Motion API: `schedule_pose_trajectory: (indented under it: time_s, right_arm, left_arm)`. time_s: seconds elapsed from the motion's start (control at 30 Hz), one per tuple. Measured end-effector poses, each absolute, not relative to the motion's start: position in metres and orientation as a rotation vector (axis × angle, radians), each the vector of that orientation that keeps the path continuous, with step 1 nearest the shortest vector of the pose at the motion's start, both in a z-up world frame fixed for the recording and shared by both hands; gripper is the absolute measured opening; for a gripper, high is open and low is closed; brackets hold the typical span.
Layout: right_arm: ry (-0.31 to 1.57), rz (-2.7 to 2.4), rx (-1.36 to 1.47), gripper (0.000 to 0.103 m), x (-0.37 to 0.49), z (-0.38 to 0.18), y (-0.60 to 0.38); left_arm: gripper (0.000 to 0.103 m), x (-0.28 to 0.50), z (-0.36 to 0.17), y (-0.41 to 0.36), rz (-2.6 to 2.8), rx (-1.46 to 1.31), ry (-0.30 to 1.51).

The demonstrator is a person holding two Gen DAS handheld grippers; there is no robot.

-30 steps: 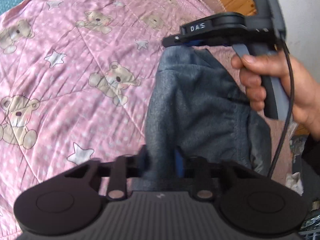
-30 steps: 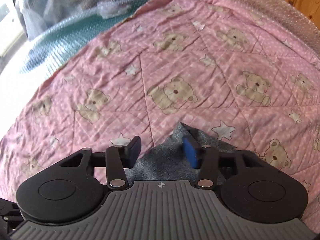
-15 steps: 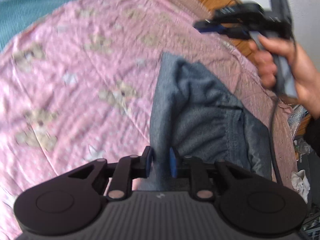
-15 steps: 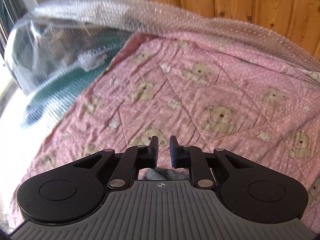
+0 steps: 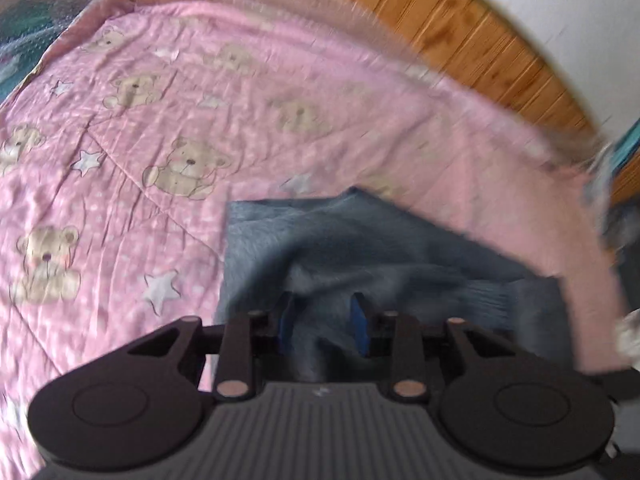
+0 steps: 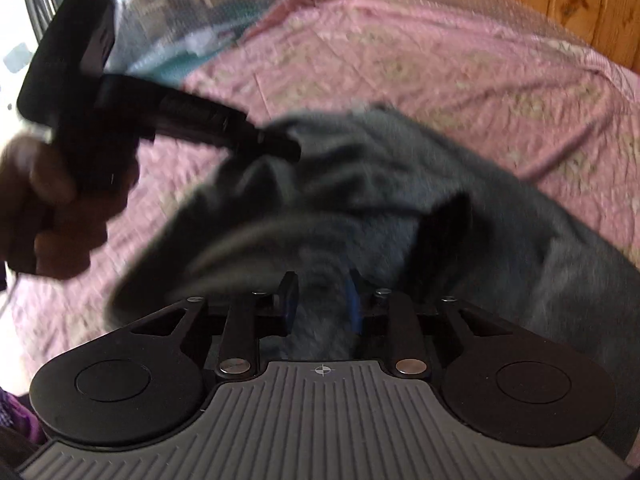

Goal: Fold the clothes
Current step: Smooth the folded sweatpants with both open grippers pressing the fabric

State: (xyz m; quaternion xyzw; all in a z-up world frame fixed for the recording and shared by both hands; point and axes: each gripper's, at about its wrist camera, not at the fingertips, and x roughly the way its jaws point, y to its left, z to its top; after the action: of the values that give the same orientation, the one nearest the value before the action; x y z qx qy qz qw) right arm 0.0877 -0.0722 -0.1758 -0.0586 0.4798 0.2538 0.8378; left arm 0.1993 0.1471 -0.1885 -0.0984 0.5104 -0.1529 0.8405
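Grey garment (image 5: pixel 360 240) is soft, limp fleece-like knit, light, prob. sags and bunches; best gripped at hems/corners. It lies rumpled on the pink quilt (image 5: pixel 160 120) nr its near edge. Left gripper (image 5: pixel 322 324) is part open, cloth betw. the blue pads, grip can't tell. Right gripper (image 6: pixel 322 300) likewise, cloth bunched betw. its fingers; blur hides contact

Each gripper has a grey ribbed body flanked by two round black discs, with black linkage arms pinned by metal-coloured rivets. The left gripper (image 5: pixel 322 322) carries blue pads on its fingers (image 5: pixel 359 320), as does the right gripper (image 6: pixel 320 304). A small crosshair mark sits on the right body's near edge.
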Motion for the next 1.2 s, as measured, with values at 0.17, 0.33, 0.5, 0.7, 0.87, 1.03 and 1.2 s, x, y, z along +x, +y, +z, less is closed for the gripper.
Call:
schedule_pose_trajectory:
  time_s: [0.17, 0.33, 0.5, 0.7, 0.87, 1.03, 1.2]
  right_arm:
    - [1.002, 0.493, -0.014, 0.023, 0.078, -0.18, -0.099]
    - [0.933, 0.429, 0.117, 0.035, 0.095, -0.143, -0.121]
    - [0.85, 0.492, 0.053, 0.035, 0.14, -0.135, -0.098]
    - [0.949, 0.463, -0.098, 0.015, 0.16, -0.177, -0.083]
    - [0.944, 0.434, -0.131, 0.018, 0.151, -0.171, -0.083]
    - [0.864, 0.471, -0.133, 0.033, 0.117, -0.132, -0.067]
    - [0.881, 0.517, -0.231, 0.034, 0.077, -0.147, -0.044]
  left_arm:
    - [0.027, 0.209, -0.187, 0.147, -0.319, -0.202, 1.092]
    - [0.036, 0.169, -0.153, 0.158, -0.375, -0.259, 1.055]
    - [0.038, 0.11, -0.147, 0.151, -0.427, -0.304, 1.082]
    - [0.038, 0.067, -0.184, 0.119, -0.473, -0.239, 1.203]
    - [0.038, 0.068, -0.156, 0.132, -0.528, -0.249, 1.102]
    - [0.043, 0.125, -0.131, 0.179, -0.425, -0.323, 0.98]
    - [0.043, 0.212, -0.168, 0.168, -0.39, -0.312, 1.047]
